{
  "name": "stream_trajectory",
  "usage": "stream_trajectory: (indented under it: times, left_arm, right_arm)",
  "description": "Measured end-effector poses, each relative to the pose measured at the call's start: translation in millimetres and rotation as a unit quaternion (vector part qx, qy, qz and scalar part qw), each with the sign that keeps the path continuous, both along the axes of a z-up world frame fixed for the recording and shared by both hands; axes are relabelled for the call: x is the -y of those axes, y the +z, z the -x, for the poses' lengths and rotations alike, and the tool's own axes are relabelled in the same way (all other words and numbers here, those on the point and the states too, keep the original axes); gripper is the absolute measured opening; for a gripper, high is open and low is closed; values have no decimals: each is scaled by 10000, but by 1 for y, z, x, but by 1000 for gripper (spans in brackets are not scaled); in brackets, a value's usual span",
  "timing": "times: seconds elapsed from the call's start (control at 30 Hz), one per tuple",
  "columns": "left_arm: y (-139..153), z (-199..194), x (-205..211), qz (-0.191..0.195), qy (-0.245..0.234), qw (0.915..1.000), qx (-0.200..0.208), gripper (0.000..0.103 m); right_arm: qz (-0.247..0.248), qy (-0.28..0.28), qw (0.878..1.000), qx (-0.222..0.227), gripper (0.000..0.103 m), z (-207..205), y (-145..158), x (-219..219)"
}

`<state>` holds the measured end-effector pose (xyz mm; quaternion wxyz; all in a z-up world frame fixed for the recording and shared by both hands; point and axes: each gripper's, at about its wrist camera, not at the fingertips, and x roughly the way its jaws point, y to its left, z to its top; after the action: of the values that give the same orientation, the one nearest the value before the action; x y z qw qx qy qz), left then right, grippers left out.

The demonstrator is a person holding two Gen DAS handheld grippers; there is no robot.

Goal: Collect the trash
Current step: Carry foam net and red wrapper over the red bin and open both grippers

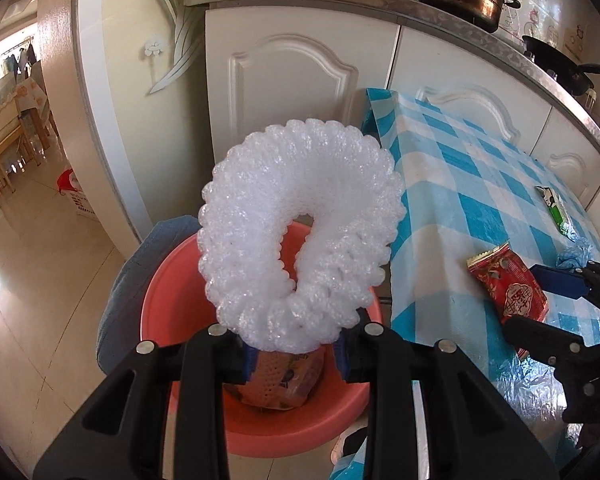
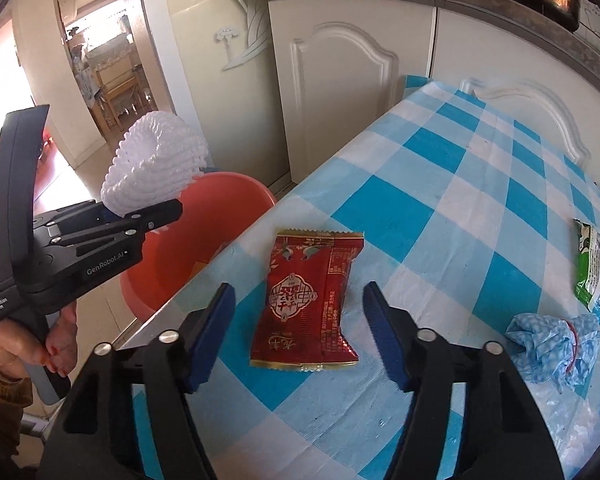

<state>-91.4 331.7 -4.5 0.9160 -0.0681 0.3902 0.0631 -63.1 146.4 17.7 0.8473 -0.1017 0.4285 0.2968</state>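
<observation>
Right wrist view, "GenRobot.AI" on left tool [image 2: 156, 210] gripping white foam net ring [image 2: 156, 160] over pink plastic basin [image 2: 236, 196], right tool [image 2: 300, 316] wide open, empty, straddling red foil snack wrapper [image 2: 309, 300] near blue-checked worktop [image 2: 459, 184] edge.

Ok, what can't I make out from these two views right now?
- Left wrist: the basin's contents, mostly hidden behind the foam net in the left hand-held gripper.
- Right wrist: basin interior, cut off by the table edge.
- Green wrapper: print too small.
- Red wrapper: full or empty, unclear.
</observation>
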Motion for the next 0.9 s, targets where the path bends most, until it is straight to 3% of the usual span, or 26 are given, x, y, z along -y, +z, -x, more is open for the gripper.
stream_trajectory:
  times: [0.07, 0.23, 0.37, 0.9]
  left_arm:
    - [-1, -1, 1, -4, -7, 10000, -20, 31]
    - [-2, -2, 2, -33, -21, 10000, -44, 31]
    - [-3, -3, 1, -45, 10, 10000, -67, 31]
    - [-13, -3, -15, -38, 224, 9996, -170, 31]
  right_arm:
    - [85, -10, 9999, 55, 46, 1, -3, 0]
    - [31, 25, 9999, 132, 39, 1, -2, 3]
    - [5, 68, 9996, 279, 29, 2, 6, 3]
    - [-189, 417, 9983, 350, 27, -5, 18, -36]
